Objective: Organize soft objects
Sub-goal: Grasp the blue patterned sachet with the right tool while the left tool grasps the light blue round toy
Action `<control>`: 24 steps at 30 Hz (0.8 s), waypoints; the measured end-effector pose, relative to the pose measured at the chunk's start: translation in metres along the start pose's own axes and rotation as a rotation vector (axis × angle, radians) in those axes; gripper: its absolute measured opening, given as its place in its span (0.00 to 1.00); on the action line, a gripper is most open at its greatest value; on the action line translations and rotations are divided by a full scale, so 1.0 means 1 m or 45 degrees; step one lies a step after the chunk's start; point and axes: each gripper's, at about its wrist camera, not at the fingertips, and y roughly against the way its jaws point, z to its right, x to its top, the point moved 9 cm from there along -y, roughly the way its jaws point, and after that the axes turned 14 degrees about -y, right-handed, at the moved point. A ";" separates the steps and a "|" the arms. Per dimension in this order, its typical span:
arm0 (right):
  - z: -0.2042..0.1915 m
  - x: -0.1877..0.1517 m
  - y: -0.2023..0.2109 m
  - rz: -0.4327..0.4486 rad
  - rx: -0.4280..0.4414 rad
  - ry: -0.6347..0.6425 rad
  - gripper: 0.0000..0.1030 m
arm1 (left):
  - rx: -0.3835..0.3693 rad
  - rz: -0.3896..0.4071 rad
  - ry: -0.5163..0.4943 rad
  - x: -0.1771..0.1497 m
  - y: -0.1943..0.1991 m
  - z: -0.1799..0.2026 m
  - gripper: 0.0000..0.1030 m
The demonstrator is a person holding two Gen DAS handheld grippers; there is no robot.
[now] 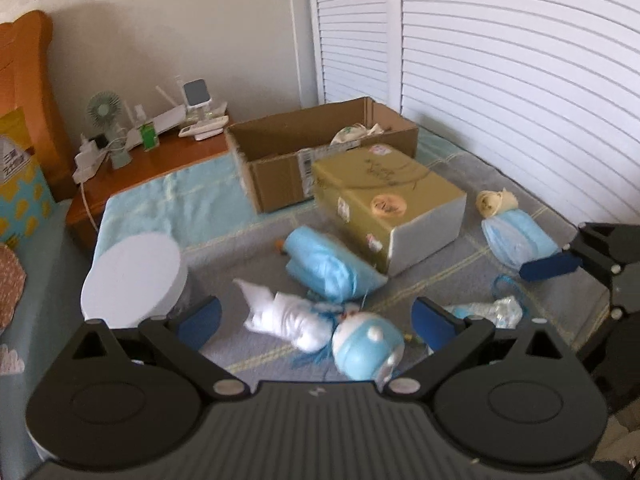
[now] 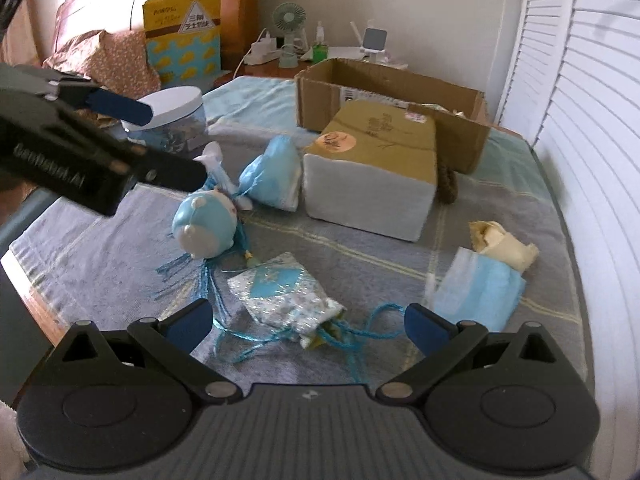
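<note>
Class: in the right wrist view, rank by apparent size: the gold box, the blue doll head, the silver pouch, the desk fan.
1. gold box
2. silver pouch and doll head: alike, and the pouch is nearer the camera.
3. fan

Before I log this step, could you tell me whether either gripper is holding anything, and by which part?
Nothing is held. The left gripper is open above the doll; the right gripper is open over the drawstring pouch, pads clear of it.
</note>
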 end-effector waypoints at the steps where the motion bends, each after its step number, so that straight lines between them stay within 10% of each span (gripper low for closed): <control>1: -0.002 0.000 -0.003 -0.006 -0.001 0.007 1.00 | 0.007 0.004 -0.001 -0.003 0.002 -0.001 0.98; 24: -0.013 -0.013 -0.020 -0.042 0.099 0.141 1.00 | -0.171 -0.046 0.025 -0.024 -0.024 0.026 0.88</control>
